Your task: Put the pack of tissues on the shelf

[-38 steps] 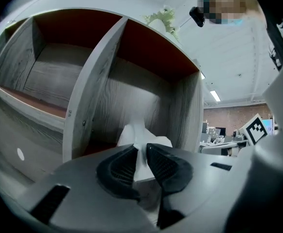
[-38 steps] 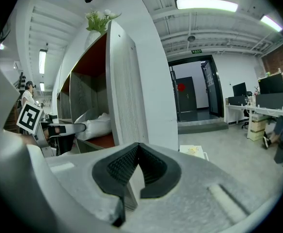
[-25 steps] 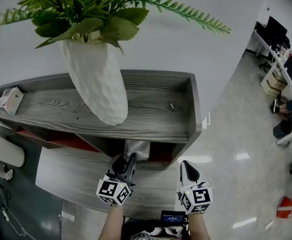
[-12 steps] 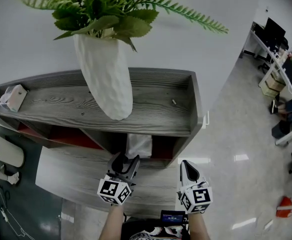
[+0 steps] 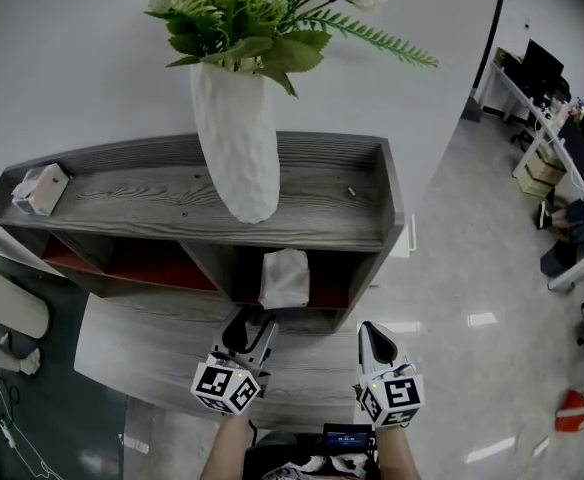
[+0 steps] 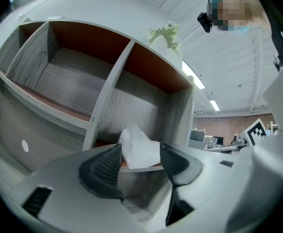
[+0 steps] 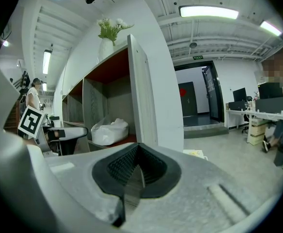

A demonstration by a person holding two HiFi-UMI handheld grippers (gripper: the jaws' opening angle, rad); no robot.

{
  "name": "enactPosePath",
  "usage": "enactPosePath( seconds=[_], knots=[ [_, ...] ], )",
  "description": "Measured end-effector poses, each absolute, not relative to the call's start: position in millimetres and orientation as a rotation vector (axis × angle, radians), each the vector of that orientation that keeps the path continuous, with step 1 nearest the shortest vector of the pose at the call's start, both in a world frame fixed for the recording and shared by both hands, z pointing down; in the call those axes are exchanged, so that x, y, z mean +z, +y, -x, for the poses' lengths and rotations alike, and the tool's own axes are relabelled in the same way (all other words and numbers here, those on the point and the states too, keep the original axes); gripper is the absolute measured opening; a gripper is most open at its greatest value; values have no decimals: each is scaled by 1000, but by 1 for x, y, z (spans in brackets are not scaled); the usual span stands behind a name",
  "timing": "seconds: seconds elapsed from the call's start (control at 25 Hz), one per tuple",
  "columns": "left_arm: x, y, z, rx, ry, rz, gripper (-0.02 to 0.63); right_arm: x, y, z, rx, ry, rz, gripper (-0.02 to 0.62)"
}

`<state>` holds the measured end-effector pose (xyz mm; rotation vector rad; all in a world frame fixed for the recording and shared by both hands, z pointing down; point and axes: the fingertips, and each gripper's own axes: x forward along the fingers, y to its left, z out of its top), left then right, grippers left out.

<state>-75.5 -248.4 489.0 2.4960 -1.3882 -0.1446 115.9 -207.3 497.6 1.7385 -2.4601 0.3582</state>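
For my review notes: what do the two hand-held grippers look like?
The left gripper and right gripper match: pale grey moulded bodies, with black ribbed pads lining the jaws. Each carries a white cube printed with black square markers at its rear. No sleeves show at the wrists.

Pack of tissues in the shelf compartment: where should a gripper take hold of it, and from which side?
I'd come from the open front, where the open left gripper faces it. Close side to side across the near end of the soft pack of tissues: the divider, side wall and top board of the shelf block every other approach.
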Motion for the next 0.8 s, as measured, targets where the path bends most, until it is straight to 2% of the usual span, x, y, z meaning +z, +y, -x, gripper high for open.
enactPosePath(
  seconds=[0.24,0.4,0.56,0.64,0.72,0.8],
  knots=[
    [485,-230,78,-152,-1349,-2501,228,491,-188,-102,338,-2475,-1742,5],
    [481,-218,80,-153,-1331,-2510,171,485,-177,-87,312,-2494,-1728,4],
    [481,-209,86,-124,-1347,-2509,152,481,-169,-78,296,-2494,-1725,3],
    [480,-207,90,-116,-1353,-2506,117,480,-166,-74,289,-2491,-1727,4],
    [482,-205,93,-104,-1341,-2504,46,479,-164,-72,279,-2484,-1729,3],
    [486,-202,93,-81,-1316,-2502,25,480,-161,-69,274,-2476,-1728,4]
  ],
)
